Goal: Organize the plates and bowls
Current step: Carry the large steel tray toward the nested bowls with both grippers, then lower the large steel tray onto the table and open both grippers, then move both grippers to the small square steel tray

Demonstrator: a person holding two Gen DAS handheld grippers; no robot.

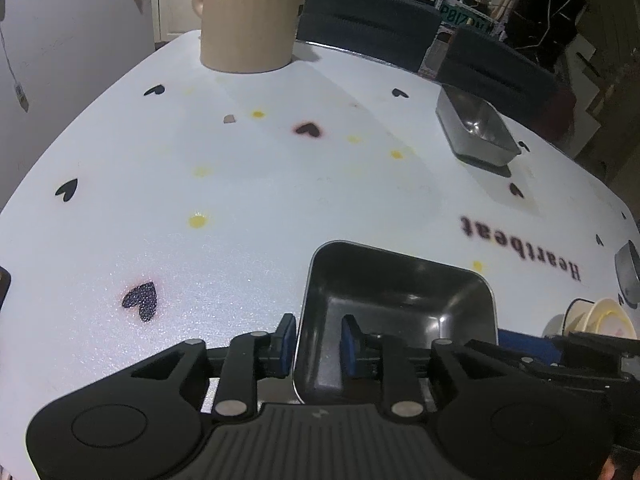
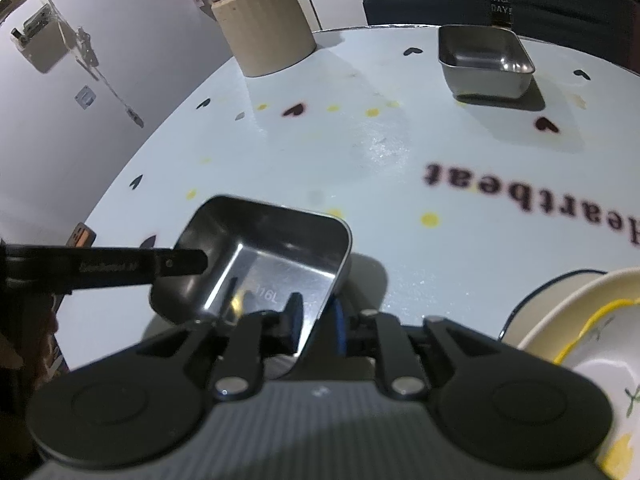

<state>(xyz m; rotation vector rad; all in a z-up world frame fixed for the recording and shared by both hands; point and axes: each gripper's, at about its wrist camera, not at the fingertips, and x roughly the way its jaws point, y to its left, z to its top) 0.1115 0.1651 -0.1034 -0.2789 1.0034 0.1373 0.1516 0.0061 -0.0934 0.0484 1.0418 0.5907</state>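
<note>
Big white table (image 1: 280, 184) fills both views, dotted with black hearts and yellow spots, the word "Heartbeat" printed across it. Two dark padded chairs (image 1: 368, 20) stand along its far edge. On the far left of the table stands a tall beige ribbed canister (image 1: 248, 20), well apart from the action. Off to the right, a cream plate with a yellow line (image 2: 580, 320) lies stacked on a blue-rimmed plate at the near edge of the table.

Now the steel: a far tray (image 2: 486, 60) sits alone near the chairs, nothing around it. The near tray (image 2: 272, 256) is right up at both grippers, resting on the table. The left gripper (image 1: 318, 338) straddles the tray's left wall, one blue pad outside, one inside, both standing clear of the metal, so the jaws are open. The right gripper (image 2: 316, 326) straddles the opposite wall the same way, jaws parted, pads off the rim. In the right wrist view the left gripper's black finger reaches in over the tray's other side.
</note>
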